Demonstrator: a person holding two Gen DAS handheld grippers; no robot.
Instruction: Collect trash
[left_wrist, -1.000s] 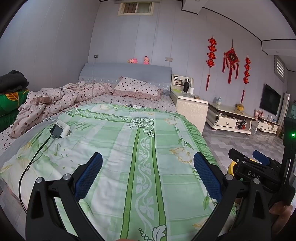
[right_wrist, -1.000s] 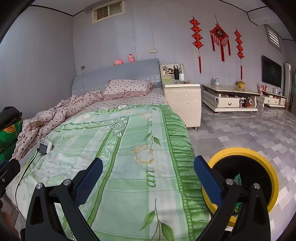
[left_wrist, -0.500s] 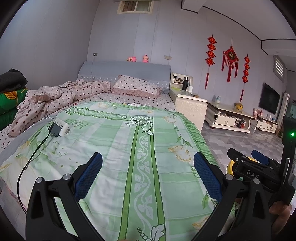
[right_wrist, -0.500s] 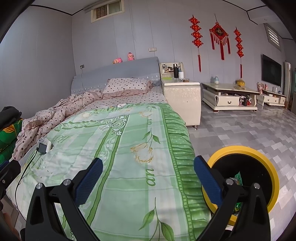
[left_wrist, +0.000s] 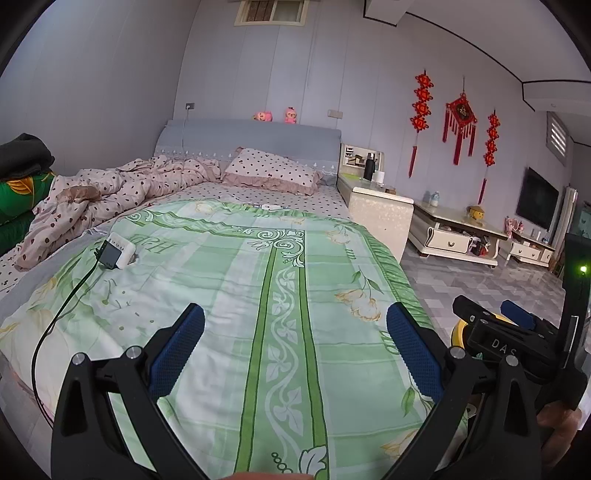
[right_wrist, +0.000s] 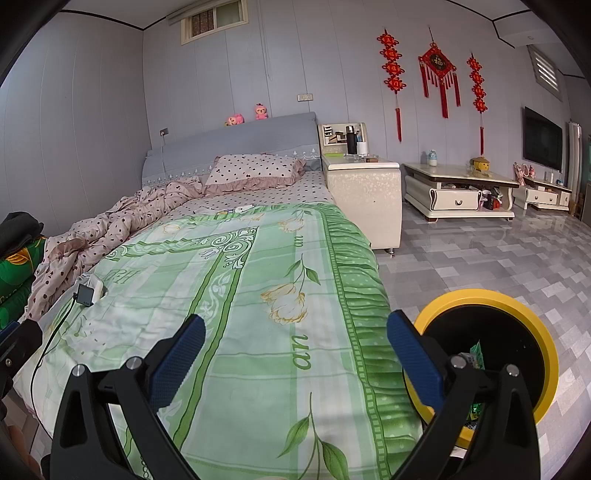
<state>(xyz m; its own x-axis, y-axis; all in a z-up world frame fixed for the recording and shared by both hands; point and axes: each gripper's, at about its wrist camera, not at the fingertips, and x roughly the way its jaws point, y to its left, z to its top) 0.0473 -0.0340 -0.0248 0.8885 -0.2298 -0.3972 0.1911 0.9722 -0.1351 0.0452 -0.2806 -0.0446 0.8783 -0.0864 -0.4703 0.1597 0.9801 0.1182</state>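
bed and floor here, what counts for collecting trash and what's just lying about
For the job:
- yellow-rimmed bin on the floor beside the bed, wrappers inside
- left gripper and right gripper, both open, holding nothing

Just lying about:
- charger block with its black cable
- polka-dot pillow
- crumpled quilt
- pink plush toys

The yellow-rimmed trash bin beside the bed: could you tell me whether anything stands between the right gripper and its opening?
Nothing visible does. The right gripper is open and empty above the green bedspread, and the trash bin stands on the floor just past the bed's edge, mouth uncovered, with some wrappers already inside.
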